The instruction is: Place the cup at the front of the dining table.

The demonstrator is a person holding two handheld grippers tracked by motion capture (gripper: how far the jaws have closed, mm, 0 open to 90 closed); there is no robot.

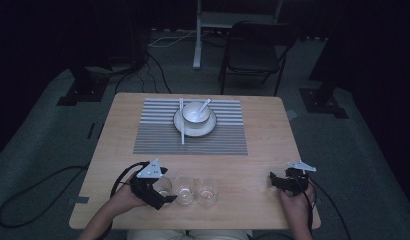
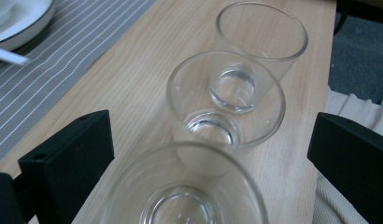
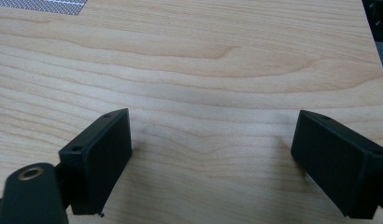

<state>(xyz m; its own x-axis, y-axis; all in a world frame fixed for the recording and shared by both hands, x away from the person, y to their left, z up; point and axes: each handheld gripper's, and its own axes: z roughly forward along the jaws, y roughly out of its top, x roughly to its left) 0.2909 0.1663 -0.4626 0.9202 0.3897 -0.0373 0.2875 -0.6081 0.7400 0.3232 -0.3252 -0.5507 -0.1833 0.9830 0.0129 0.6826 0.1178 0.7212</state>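
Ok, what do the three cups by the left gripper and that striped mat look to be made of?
The three cups look like clear glass: see-through walls, thick bases, bright glints on the rims. The mat seems a woven textile or vinyl, matte grey with fine pale stripes; the exact fibre can't be told.

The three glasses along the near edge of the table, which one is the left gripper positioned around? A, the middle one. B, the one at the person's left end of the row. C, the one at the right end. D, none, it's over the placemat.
B: in the high view the left gripper sits at the leftmost glass, and in the left gripper view its open jaws flank the nearest glass, the other two lined up beyond.
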